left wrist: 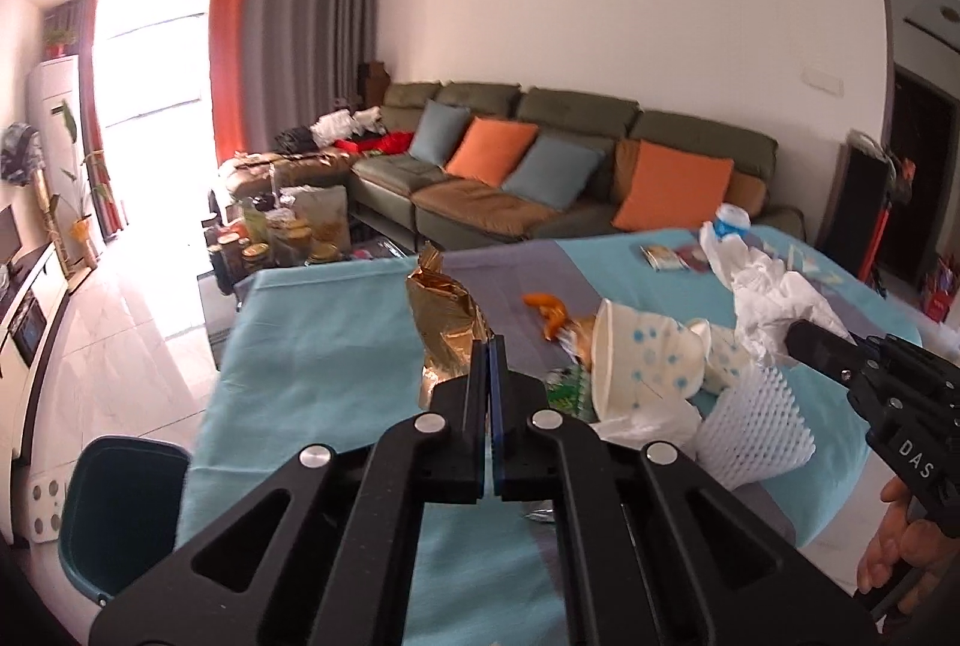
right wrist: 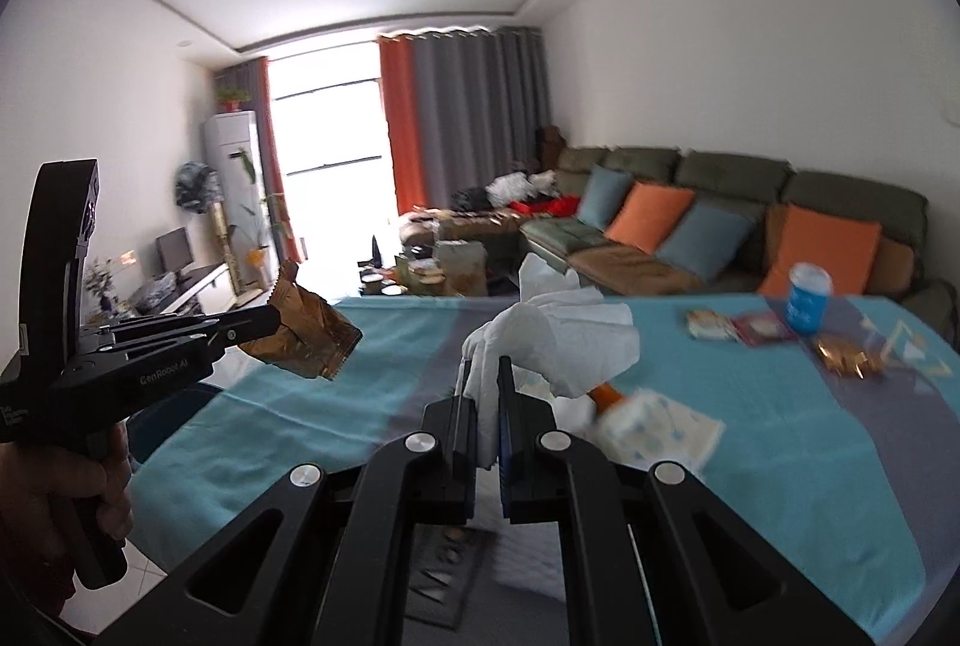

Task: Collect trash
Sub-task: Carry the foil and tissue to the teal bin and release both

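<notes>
Left gripper [left wrist: 489,346] pinching gold wrapper [left wrist: 447,313] aloft

My left gripper [left wrist: 489,346]: black frame, blue pads, silver pivot pins. It pinches a shiny gold-bronze foil wrapper [left wrist: 447,328]. My right gripper [right wrist: 487,382]: same black, blue pad, holding a plain white tissue wad [right wrist: 558,340]. Tablecloth [left wrist: 312,334]: teal with a grey-purple band down the middle. Paper cup [left wrist: 636,364]: cream with light blue dots. Foam fruit net [left wrist: 750,418]: white mesh. Peel [left wrist: 549,313]: orange. Can [right wrist: 809,299]: blue with a white top. Bin [left wrist: 114,514]: dark teal. Sofa [left wrist: 576,117]: olive green with tan seats; cushions alternate slate blue and orange. Curtains [left wrist: 288,51]: grey with an orange-red panel.
</notes>
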### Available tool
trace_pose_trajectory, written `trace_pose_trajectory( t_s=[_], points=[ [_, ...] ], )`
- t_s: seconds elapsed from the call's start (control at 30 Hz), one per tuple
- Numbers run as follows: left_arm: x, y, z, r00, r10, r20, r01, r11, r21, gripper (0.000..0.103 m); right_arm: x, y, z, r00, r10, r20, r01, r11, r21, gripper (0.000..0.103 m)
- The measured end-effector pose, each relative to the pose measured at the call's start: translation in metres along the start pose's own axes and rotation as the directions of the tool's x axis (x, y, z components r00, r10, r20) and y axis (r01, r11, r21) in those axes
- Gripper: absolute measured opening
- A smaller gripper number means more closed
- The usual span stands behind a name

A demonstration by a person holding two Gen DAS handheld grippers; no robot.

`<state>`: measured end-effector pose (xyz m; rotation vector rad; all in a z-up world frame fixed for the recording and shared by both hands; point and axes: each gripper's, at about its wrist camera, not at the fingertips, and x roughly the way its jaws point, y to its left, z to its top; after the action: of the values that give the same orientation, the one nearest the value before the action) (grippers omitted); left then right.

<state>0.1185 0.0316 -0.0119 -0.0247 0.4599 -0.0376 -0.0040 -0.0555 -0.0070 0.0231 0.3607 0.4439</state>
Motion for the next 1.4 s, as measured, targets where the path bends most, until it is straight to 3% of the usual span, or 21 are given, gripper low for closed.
trace_pose_trajectory(
  t_s=[0.3,0.5,0.67,0.87,0.9,0.97,1.0,1.13,1.23,1.4],
  points=[
    [-0.053,0.053,-0.006,0.991,0.118,0.064,-0.113,0.991,-0.075,0.001,0.029,0.052,0.028,0.984,0.178,0.009,-0.176,0.979,-0.105,0.004],
    [-0.089,0.104,-0.019,0.968,0.244,0.061,-0.233,0.962,-0.144,0.001,0.06,0.103,0.041,0.939,0.341,-0.048,-0.344,0.925,-0.159,0.004],
    [-0.116,0.159,-0.034,0.938,0.344,0.032,-0.331,0.921,-0.204,0.001,0.093,0.146,0.049,0.88,0.457,-0.127,-0.473,0.867,-0.158,0.004],
    [-0.138,0.217,-0.064,0.903,0.427,-0.045,-0.423,0.868,-0.26,0.001,0.123,0.2,0.047,0.809,0.536,-0.241,-0.577,0.802,-0.155,0.005],
    [-0.139,0.224,-0.069,0.9,0.431,-0.058,-0.43,0.861,-0.27,0.001,0.132,0.212,0.046,0.784,0.558,-0.27,-0.606,0.783,-0.141,0.005],
    [-0.141,0.238,-0.078,0.893,0.442,-0.082,-0.446,0.847,-0.288,0.001,0.14,0.23,0.041,0.76,0.567,-0.319,-0.627,0.768,-0.129,0.005],
    [-0.143,0.248,-0.086,0.888,0.449,-0.101,-0.457,0.839,-0.296,0.001,0.148,0.243,0.037,0.73,0.58,-0.362,-0.651,0.751,-0.109,0.005],
    [-0.139,0.277,-0.107,0.869,0.468,-0.162,-0.495,0.811,-0.312,0.001,0.178,0.278,0.021,0.655,0.587,-0.476,-0.691,0.72,-0.062,0.005],
    [-0.128,0.292,-0.12,0.865,0.461,-0.2,-0.502,0.796,-0.337,0.001,0.196,0.301,0.007,0.615,0.564,-0.55,-0.697,0.715,-0.047,0.005],
    [-0.101,0.309,-0.136,0.863,0.44,-0.246,-0.503,0.785,-0.36,0.002,0.214,0.329,-0.013,0.585,0.522,-0.621,-0.697,0.715,-0.056,0.009]
  ],
)
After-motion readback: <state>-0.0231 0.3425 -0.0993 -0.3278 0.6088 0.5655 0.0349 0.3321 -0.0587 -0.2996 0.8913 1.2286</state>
